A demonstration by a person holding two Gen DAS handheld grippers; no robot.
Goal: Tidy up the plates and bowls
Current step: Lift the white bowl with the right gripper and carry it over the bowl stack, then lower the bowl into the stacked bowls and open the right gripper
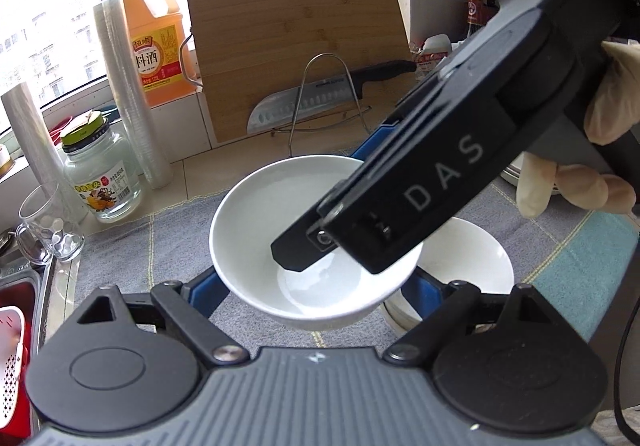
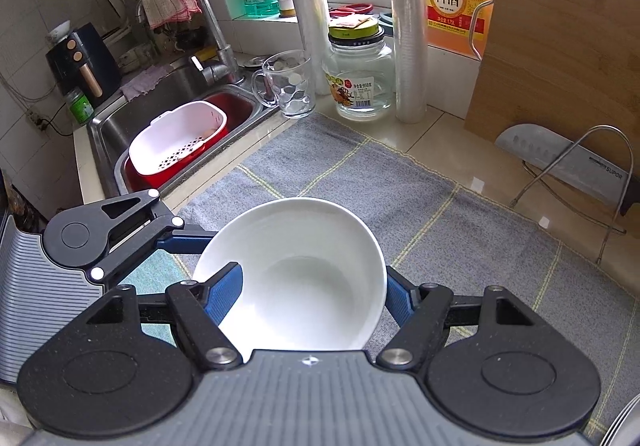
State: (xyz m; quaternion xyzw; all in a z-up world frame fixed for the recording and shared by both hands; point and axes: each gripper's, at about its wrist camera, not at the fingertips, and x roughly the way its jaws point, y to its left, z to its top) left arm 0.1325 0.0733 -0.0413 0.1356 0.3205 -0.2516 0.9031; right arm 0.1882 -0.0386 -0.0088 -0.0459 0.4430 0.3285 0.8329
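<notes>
A white bowl is held above the grey mat. My right gripper comes in from the upper right; one finger is inside the bowl and the other outside its rim, shut on the wall. In the right wrist view the same bowl fills the space between the blue fingers. My left gripper has its blue fingers on either side of the bowl's outside, wide apart. A second white bowl sits on the mat to the right, behind the held one.
A bamboo cutting board and a knife on a wire rack stand behind. A glass jar, a glass mug, stacked plastic cups and an oil jug line the left. The sink with a white basket is at left.
</notes>
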